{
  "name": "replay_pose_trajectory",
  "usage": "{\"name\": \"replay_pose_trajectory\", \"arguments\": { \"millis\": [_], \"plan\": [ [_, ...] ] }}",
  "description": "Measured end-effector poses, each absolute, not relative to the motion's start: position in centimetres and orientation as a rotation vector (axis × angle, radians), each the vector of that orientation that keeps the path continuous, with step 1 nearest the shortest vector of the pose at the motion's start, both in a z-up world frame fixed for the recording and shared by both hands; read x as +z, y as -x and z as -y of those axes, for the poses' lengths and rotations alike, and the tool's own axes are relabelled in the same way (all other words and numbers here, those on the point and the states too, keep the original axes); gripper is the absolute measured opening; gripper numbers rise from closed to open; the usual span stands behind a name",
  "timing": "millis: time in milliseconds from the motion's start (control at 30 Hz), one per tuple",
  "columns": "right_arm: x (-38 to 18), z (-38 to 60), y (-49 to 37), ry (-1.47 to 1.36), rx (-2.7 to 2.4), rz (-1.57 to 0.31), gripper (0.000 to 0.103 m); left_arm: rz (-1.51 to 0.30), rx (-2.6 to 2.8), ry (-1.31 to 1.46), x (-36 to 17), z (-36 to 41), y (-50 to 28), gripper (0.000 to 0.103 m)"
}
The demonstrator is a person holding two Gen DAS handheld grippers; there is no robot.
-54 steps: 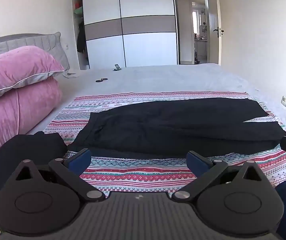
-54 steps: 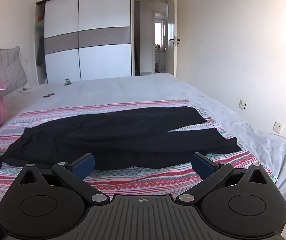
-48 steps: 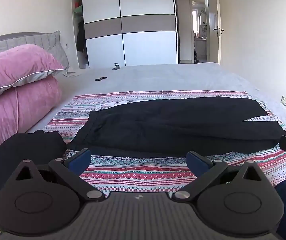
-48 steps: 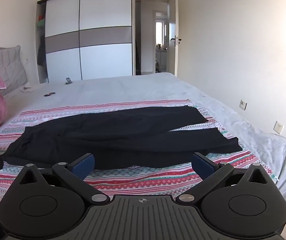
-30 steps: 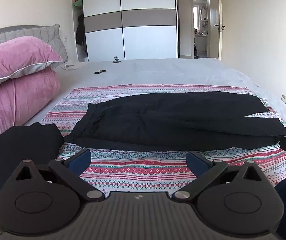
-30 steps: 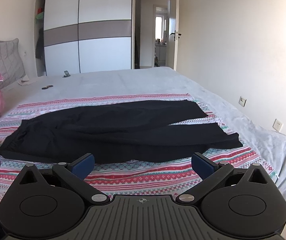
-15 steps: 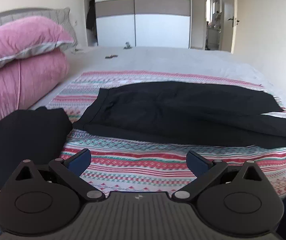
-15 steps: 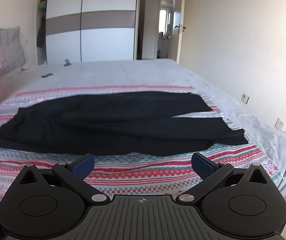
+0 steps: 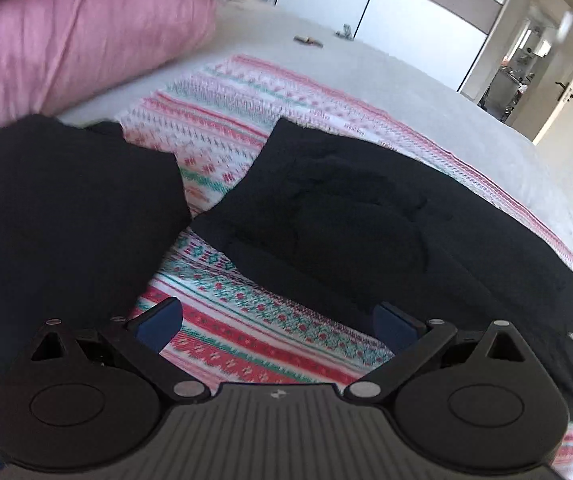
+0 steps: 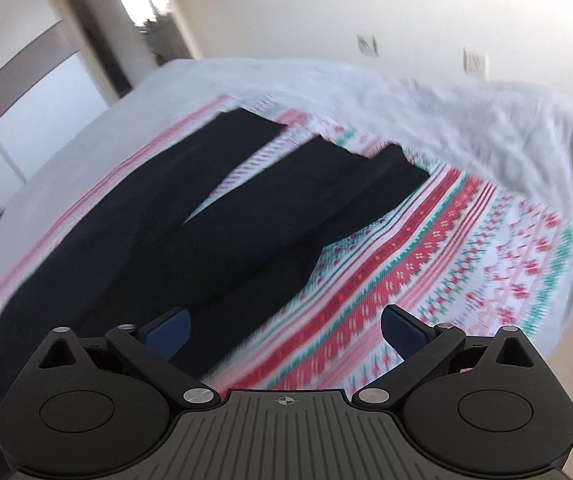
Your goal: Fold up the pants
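Black pants (image 9: 366,216) lie flat on a striped patterned blanket (image 9: 270,328) on the bed, waist to the left, legs to the right. In the right wrist view the two leg ends (image 10: 370,184) lie apart in a V near the bed's right side. My left gripper (image 9: 274,320) is open and empty, low over the blanket just in front of the waist end. My right gripper (image 10: 284,328) is open and empty, over the near edge of the front leg.
A second black garment (image 9: 54,216) lies folded at the left, beside pink pillows (image 9: 70,36). The grey bed sheet (image 10: 466,120) drops off at the right edge. A wardrobe (image 9: 398,12) and an open door stand beyond the bed.
Both grippers have dropped and tilted down toward the bed. The left moved in on the waist end, the right swung toward the leg ends. Both stay open.
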State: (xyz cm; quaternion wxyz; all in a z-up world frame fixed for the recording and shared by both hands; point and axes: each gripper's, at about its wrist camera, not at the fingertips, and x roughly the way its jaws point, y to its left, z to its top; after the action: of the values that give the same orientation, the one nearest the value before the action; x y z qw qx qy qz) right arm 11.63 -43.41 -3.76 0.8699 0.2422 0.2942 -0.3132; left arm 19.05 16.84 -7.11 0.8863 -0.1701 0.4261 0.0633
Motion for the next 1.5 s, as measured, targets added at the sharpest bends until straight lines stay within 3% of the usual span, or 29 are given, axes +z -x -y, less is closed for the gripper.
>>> {"name": "replay_pose_trajectory", "arguments": {
  "millis": [67, 100, 133, 200, 300, 367, 467, 500, 533, 567, 600, 833, 1067, 1100, 1133, 1200, 1300, 1400, 1500],
  "plan": [
    [-4.4, 45.1, -13.2, -0.539, -0.681, -0.641, 0.077, -0.913, 0.113, 0.420, -8.4, -17.2, -20.8, 0.100],
    [-4.7, 45.8, -14.1, -0.552, -0.690, -0.645, 0.067, -0.920, 0.100, 0.453, -9.0, -17.6, -21.6, 0.096],
    [-5.1, 46.7, -14.4, -0.570, -0.697, -0.645, 0.060, -0.933, 0.092, 0.476, -9.6, -17.8, -22.3, 0.085],
    [-5.9, 48.7, -15.1, -0.624, -0.719, -0.652, 0.054, -0.965, 0.082, 0.510, -10.7, -18.3, -23.9, 0.072],
    [-7.3, 52.1, -15.6, -0.682, -0.792, -0.639, 0.050, -0.979, 0.093, 0.556, -12.0, -19.2, -25.9, 0.069],
    [-7.6, 53.4, -16.0, -0.660, -0.824, -0.634, 0.046, -0.975, 0.124, 0.589, -13.3, -19.9, -27.5, 0.059],
    [-7.7, 54.6, -16.8, -0.640, -0.812, -0.586, 0.033, -0.975, 0.150, 0.563, -14.7, -19.8, -29.3, 0.033],
    [-7.9, 54.8, -17.4, -0.631, -0.801, -0.577, 0.025, -0.974, 0.160, 0.531, -14.9, -19.5, -29.6, 0.018],
    [-8.0, 55.2, -17.8, -0.622, -0.795, -0.571, 0.010, -0.970, 0.171, 0.488, -15.0, -19.2, -29.8, 0.005],
    [-8.0, 55.2, -18.1, -0.605, -0.797, -0.566, 0.000, -0.964, 0.172, 0.467, -14.9, -19.1, -29.9, 0.000],
    [-7.7, 55.3, -18.1, -0.596, -0.793, -0.549, 0.000, -0.954, 0.162, 0.470, -14.7, -19.1, -29.8, 0.000],
    [-2.4, 52.2, -13.7, -0.503, -0.797, -0.326, 0.000, -0.867, 0.144, 0.530, -9.9, -21.5, -25.5, 0.000],
    [-3.0, 51.3, -12.2, -0.439, -0.963, -0.441, 0.000, -0.947, 0.132, 0.463, -10.5, -20.8, -23.6, 0.002],
    [-2.9, 51.2, -12.2, -0.433, -0.999, -0.449, 0.005, -0.972, 0.128, 0.467, -10.6, -21.0, -23.8, 0.015],
    [-2.8, 50.8, -12.2, -0.415, -1.022, -0.454, 0.009, -0.986, 0.133, 0.484, -10.3, -21.4, -23.8, 0.034],
    [-2.3, 49.8, -12.7, -0.338, -1.050, -0.444, 0.013, -0.936, 0.159, 0.526, -9.0, -22.3, -23.0, 0.046],
    [-1.6, 47.8, -13.7, -0.235, -1.034, -0.398, 0.052, -0.830, 0.175, 0.530, -5.9, -23.1, -22.4, 0.056],
    [-1.4, 46.4, -15.8, -0.240, -0.910, -0.411, 0.054, -0.765, 0.167, 0.483, -3.3, -22.3, -25.1, 0.073],
    [-1.9, 45.6, -18.4, -0.330, -0.778, -0.462, 0.054, -0.818, 0.066, 0.394, -2.7, -19.7, -31.3, 0.090]
  ]
}}
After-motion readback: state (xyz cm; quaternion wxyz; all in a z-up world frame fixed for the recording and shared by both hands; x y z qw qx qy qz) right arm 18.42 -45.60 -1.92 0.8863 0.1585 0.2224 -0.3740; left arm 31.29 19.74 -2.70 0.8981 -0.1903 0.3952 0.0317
